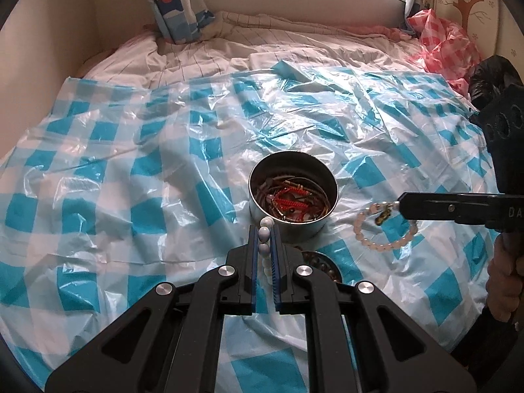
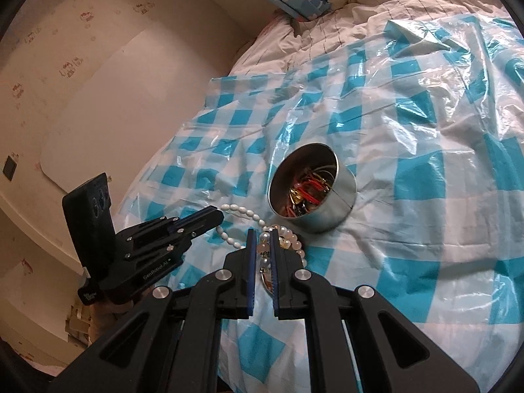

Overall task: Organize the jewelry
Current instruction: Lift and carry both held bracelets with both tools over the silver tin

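Note:
A round metal tin (image 1: 293, 226) (image 2: 340, 209) with red and gold jewelry inside stands on the blue-checked plastic sheet (image 1: 131, 163). Just short of it, my left gripper (image 1: 263, 229) (image 2: 217, 214) is shut on a white oval-bead bracelet (image 1: 267, 221) (image 2: 240, 211), which hangs looped below the fingers. From the right, my right gripper (image 1: 398, 204) (image 2: 263, 234) is shut on a pale pink bead bracelet (image 1: 380, 247) (image 2: 290, 244) with a small dark charm, and the bracelet dangles to the right of the tin. Both bracelets are off the sheet.
A small round dish of brown beads (image 1: 322, 262) lies under the grippers, beside the tin. A patterned pillow (image 1: 173, 3) leans at the headboard. Crumpled pink checked plastic (image 1: 445, 42) and a black bag (image 1: 491, 75) lie at the far right. A wall runs along the bed's left side.

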A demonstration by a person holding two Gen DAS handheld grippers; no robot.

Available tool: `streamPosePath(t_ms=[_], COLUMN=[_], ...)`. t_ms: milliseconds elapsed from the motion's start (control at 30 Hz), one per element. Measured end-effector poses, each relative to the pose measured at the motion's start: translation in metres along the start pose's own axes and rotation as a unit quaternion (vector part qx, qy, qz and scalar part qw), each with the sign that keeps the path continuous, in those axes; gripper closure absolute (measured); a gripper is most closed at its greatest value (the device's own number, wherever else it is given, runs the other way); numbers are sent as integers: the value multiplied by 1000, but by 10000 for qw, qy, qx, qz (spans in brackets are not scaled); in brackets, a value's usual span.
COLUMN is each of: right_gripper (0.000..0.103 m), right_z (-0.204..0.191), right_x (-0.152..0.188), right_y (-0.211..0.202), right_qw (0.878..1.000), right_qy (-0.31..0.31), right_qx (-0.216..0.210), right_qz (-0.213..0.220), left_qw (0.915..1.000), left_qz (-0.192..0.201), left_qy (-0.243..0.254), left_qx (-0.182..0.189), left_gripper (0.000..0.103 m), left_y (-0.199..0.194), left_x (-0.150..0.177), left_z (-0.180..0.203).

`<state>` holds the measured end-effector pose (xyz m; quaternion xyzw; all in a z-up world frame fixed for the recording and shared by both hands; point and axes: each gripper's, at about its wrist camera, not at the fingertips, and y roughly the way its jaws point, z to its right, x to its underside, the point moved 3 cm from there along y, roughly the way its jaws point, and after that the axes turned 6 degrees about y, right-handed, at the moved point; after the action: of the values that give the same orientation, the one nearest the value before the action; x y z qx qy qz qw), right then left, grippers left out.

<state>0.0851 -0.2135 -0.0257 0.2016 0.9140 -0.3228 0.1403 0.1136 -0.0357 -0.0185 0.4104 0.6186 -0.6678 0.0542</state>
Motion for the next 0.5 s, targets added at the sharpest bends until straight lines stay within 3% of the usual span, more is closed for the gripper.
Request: streamPosePath(t_ms=[500], right_gripper=[94], right_z=[-5], right_x=[-8], right_y=[10], right_qw=[9998], right_qy=[48], right_qx=[-203], right_qz=[35], left_qw=[9999], left_qz=[99], left_qy=[54], left_qx=[9], left_gripper=[96], left_y=[1], left_x=[-8], left_z=[5])
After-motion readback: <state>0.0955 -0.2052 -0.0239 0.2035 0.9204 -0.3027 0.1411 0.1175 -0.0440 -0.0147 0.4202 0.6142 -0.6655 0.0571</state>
